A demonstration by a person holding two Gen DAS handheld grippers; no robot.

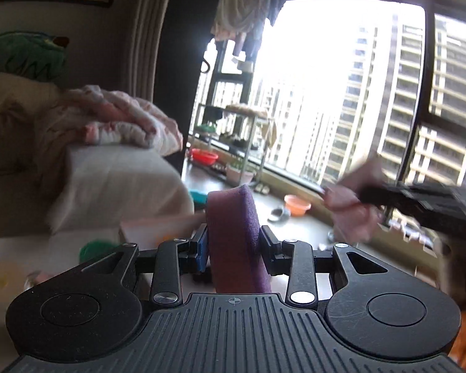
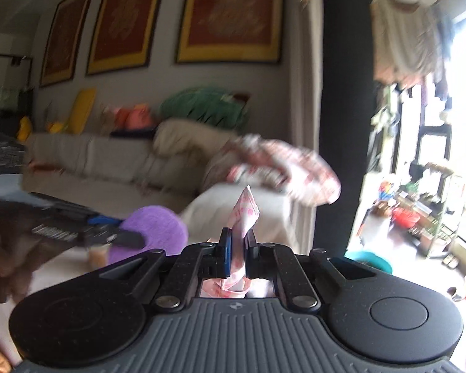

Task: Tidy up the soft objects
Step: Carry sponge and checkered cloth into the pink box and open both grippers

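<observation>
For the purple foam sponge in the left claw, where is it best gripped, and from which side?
Grip the purple foam sponge across its thin dimension, pads on the two broad flat faces, coming in edge-on near the middle. That is how the left claw holds it: the slab stands upright between the fingers and the foam gives slightly. The narrow faces suit the pads' span; gripping its length would likely buckle it.
</observation>
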